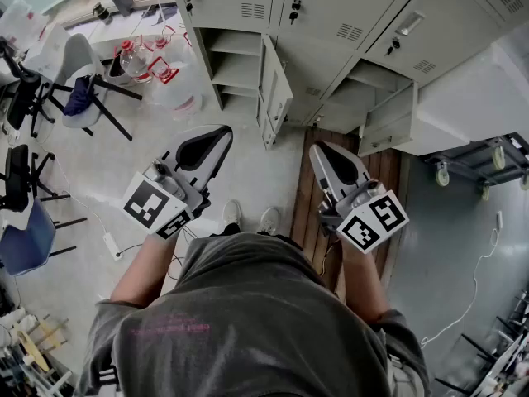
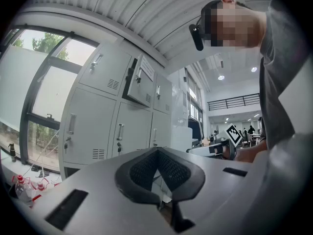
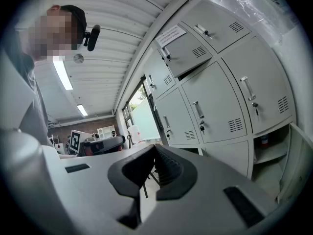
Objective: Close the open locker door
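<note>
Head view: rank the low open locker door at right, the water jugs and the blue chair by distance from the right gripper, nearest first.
1. open locker door: just ahead and to the right of the right gripper.
2. water jugs: well off to the left, by the locker row's left end.
3. blue chair: at the far left edge of the floor.

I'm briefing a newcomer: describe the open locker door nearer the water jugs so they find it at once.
Start at the grey locker bank along the wall. In its bottom row two doors hang open; take the left door, beside the compartment with shelves, towards the red-capped jugs. The other open door stands by wooden planks.
</note>
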`<act>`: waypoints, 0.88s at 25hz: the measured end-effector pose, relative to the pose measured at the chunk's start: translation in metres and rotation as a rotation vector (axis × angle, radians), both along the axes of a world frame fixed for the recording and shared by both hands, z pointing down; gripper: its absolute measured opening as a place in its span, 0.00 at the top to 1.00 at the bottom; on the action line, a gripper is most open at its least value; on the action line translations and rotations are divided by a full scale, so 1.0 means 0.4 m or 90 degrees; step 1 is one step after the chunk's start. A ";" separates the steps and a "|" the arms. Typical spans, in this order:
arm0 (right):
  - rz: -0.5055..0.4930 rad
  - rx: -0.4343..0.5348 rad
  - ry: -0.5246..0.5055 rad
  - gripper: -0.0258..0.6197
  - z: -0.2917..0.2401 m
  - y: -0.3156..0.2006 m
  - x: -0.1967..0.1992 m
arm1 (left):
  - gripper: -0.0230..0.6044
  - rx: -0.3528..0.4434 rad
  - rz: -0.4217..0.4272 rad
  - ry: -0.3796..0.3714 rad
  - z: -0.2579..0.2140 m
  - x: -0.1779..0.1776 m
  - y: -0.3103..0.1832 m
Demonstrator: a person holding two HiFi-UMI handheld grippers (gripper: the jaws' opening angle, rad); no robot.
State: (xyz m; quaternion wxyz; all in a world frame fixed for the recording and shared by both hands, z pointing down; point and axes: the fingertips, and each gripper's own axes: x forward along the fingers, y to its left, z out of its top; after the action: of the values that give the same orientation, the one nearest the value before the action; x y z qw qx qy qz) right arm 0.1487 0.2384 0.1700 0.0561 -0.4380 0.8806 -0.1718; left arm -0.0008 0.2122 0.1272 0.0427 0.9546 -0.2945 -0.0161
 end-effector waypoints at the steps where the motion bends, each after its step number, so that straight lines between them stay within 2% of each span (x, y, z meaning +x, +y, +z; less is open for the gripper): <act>1: 0.003 0.002 -0.003 0.93 -0.002 -0.003 0.004 | 0.95 0.000 0.001 0.000 0.001 0.003 -0.001; 6: 0.013 0.000 -0.026 0.93 -0.006 -0.011 0.023 | 0.95 -0.002 0.003 -0.002 0.005 0.019 0.003; 22: -0.008 0.007 -0.032 0.93 0.006 0.021 0.088 | 0.95 -0.002 -0.009 -0.003 0.015 0.093 0.044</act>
State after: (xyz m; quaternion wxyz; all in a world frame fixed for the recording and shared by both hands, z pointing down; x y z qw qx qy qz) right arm 0.1840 0.2468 0.1724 0.0793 -0.4279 0.8825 -0.1783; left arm 0.0363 0.2299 0.1332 0.0434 0.9524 -0.3014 -0.0140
